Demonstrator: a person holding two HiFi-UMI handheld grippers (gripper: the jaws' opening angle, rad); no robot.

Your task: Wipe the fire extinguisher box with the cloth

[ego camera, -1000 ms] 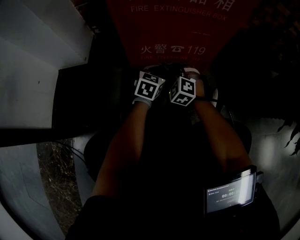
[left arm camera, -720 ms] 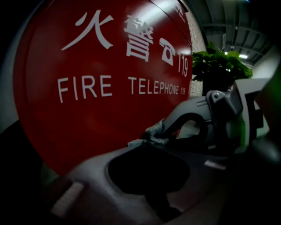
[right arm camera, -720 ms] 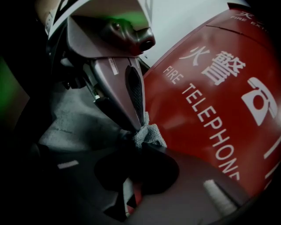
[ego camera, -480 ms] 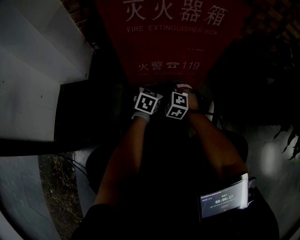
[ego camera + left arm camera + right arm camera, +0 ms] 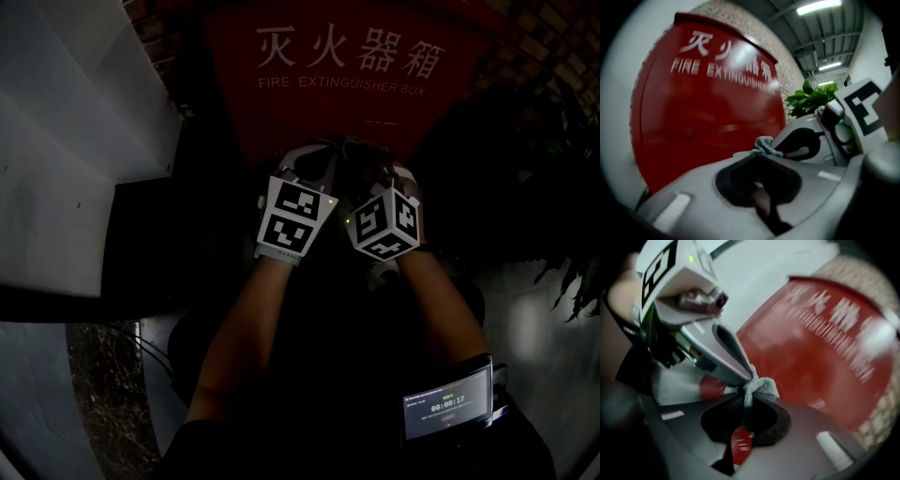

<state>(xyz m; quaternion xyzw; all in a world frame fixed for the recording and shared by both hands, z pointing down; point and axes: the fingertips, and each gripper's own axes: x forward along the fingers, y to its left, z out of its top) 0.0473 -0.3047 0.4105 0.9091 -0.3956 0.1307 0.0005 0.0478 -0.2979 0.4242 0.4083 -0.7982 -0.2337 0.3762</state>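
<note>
The red fire extinguisher box [image 5: 347, 84] with white lettering fills the top of the head view and stands close ahead in both gripper views [image 5: 712, 103] [image 5: 825, 357]. A small grey cloth [image 5: 759, 386] [image 5: 765, 145] is bunched between the two gripper tips, just short of the box front. My left gripper [image 5: 314, 161] [image 5: 757, 154] and right gripper [image 5: 367, 159] [image 5: 749, 401] are held tip to tip, each shut on the cloth. In the head view the cloth is hidden behind the grippers.
A white wall and ledge [image 5: 75, 141] lie to the left of the box. Brick wall [image 5: 534, 47] and a leafy plant [image 5: 562, 187] [image 5: 811, 98] sit to its right. A lit screen [image 5: 448, 405] is strapped to the right forearm.
Both grippers rose together up the box front and closer to the head camera, still side by side. The view tilted up, showing more of the box's lettering.
</note>
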